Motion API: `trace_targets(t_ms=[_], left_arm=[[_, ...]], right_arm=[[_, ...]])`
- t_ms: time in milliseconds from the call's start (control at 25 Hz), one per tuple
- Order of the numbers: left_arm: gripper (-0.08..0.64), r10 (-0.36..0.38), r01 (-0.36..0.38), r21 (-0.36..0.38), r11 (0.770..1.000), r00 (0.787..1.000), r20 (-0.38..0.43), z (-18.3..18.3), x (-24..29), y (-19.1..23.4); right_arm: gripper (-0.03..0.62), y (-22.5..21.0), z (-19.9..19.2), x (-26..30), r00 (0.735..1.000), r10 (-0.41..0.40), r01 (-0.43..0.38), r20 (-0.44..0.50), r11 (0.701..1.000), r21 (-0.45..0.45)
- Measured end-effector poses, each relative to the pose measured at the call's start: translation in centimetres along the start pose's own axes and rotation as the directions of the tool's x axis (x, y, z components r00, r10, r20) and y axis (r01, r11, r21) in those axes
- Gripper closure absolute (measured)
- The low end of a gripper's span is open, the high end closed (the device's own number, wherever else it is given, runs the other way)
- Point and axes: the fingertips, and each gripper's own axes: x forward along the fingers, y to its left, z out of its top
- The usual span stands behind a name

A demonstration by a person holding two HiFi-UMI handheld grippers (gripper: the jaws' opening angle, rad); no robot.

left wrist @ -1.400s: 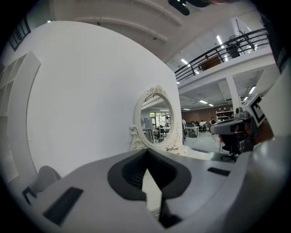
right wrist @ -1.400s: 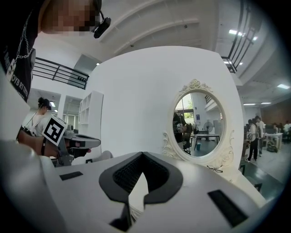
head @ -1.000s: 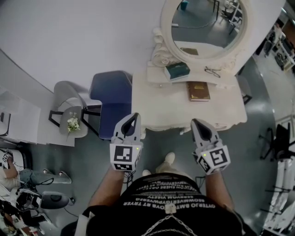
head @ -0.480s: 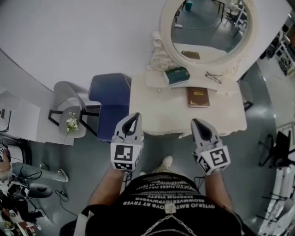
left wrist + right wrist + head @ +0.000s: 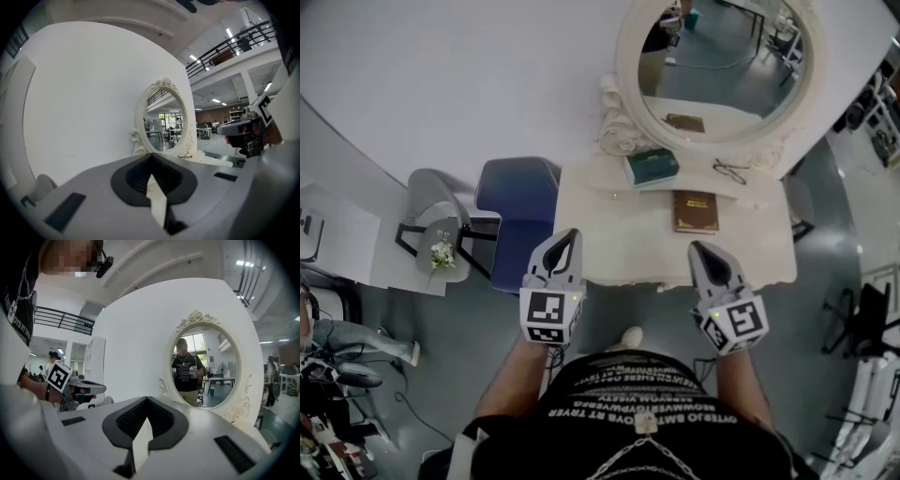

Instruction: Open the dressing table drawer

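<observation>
The white dressing table (image 5: 619,234) with its oval mirror (image 5: 722,66) stands against the wall ahead of me. Its front edge (image 5: 675,279) is in view, but the drawer front under it is hidden. My left gripper (image 5: 572,232) is shut and empty, its tip over the table's front left part. My right gripper (image 5: 696,246) is shut and empty too, over the front right part. In the left gripper view the shut left gripper (image 5: 151,161) points level at the mirror (image 5: 164,122). In the right gripper view the right gripper (image 5: 146,404) faces the mirror (image 5: 204,366).
On the table lie a brown book (image 5: 696,211), a teal box (image 5: 652,167) and a pair of glasses (image 5: 729,169). A blue chair (image 5: 525,206) stands to the table's left, with a grey chair (image 5: 436,202) and small flowers (image 5: 442,253) beyond. Black stands (image 5: 862,319) are at the right.
The table and mirror have drawn closer and lower in the head view as I moved forward. Both grippers stay shut and now reach over the table's front edge.
</observation>
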Motion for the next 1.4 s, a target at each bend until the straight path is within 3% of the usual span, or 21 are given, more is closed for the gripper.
trace_targets(t_ms=[240,720,1400], left_arm=[[0.557,0.031,-0.031,-0.003,1.0,1.0,0.002,0.7,1.3,-0.7],[0.558,0.088,-0.089,-0.008,0.996,0.994,-0.066,-1.7,1.9,1.1],[0.558,-0.008,0.008,-0.001,1.0,0.999,-0.049,0.0,10.7,3.6]], right_arm=[[0.591,-1.9,0.0,1.1,0.999,0.039,-0.039,-0.004,0.999,-0.01],[0.591,-3.8,-0.9,3.6,0.998,0.059,-0.059,0.003,0.998,0.018],[0.591,-7.3,-0.1,9.4,1.0,-0.025,0.026,-0.014,0.999,0.033]])
